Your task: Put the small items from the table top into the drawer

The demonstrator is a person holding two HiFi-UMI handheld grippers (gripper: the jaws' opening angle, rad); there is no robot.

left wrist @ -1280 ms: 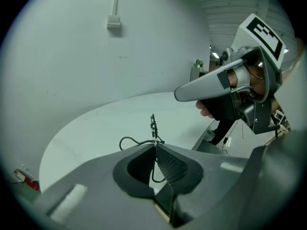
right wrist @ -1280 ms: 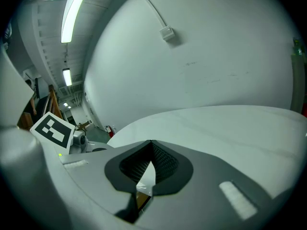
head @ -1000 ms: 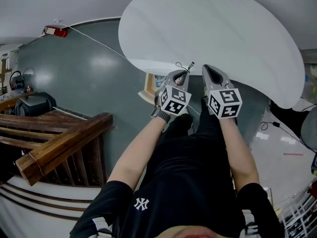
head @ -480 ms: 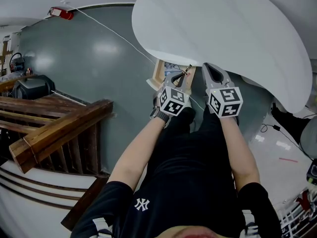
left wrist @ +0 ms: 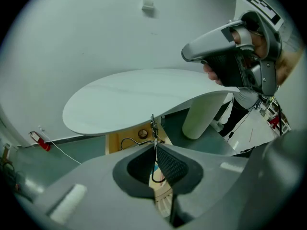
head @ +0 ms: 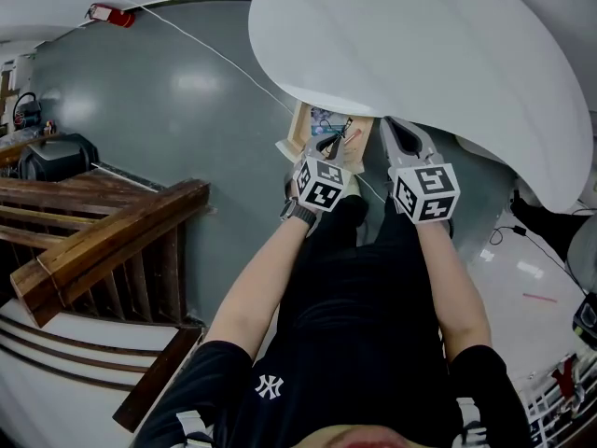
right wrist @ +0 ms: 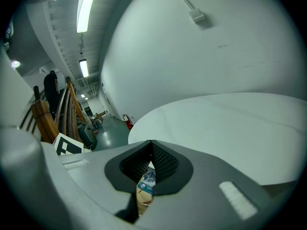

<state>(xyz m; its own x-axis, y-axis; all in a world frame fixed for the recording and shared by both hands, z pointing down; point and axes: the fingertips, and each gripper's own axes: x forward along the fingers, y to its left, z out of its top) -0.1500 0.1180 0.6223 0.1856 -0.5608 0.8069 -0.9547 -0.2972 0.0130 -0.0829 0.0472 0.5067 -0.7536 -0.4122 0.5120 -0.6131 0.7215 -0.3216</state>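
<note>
- Over the open drawer: a person stands above a white oval bench [head: 438, 54], a grey gripper with a marker cube in each of 2 hands; the light wooden drawer [head: 300, 127] juts out from under the bench rim, above a dark green floor [head: 187, 129].
- The left gripper [head: 334, 144] reaches over the drawer; its ribbed black fingers [left wrist: 175, 164] are pressed narrow on a thin black wire item [left wrist: 154, 131], which sticks up past the fingertips; in the head view the item [head: 347, 131] sits just under the bench rim, above the drawer's inside.
- The right gripper [head: 397, 127] hangs just beside the left one, at the bench edge; its fingers [right wrist: 163, 162] meet at the tips with nothing between them; a blue-printed packet in the drawer shows through the gap below.
- In the drawer, seen from the left gripper view: a curled dark cable [left wrist: 125, 141] and a small round object, too small to tell more.
- Around them: a white cylindrical pedestal [left wrist: 201, 119] under the bench; a brown wooden stair railing [head: 103, 250] to the person's left; a red object [head: 105, 13] on the floor by the far wall.
</note>
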